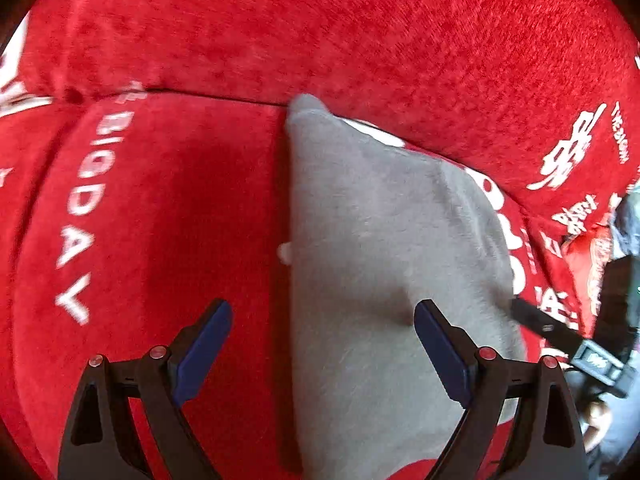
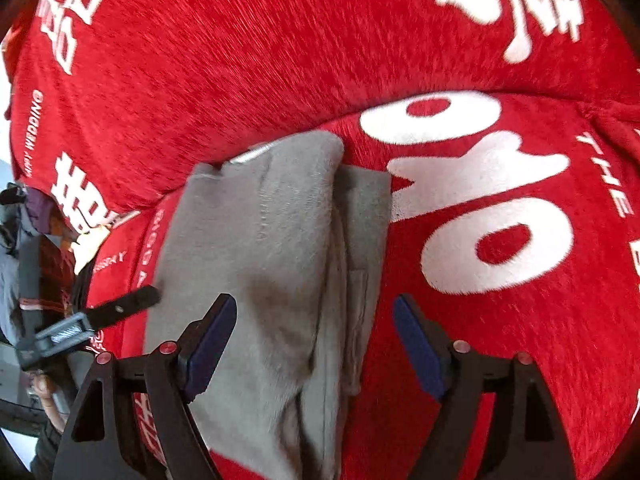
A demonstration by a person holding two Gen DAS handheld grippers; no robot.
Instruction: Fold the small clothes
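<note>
You are holding both the left tongs (image 1: 322, 338) and right tongs (image 2: 314, 330) wide and empty over the folded grey garment (image 1: 384, 248), risking snagging one layer and undoing the fold.

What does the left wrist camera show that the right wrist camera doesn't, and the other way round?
Only the left wrist view shows the white BIGDAY lettering on the cover and the garment's smooth top face with one straight edge. Only the right wrist view shows the big white characters and the garment's stacked folded layers. Both show the grey garment lying on the red printed cover, each view's own gripper, left gripper and right gripper, open over it, and the other gripper's tip at the frame edge.
</note>
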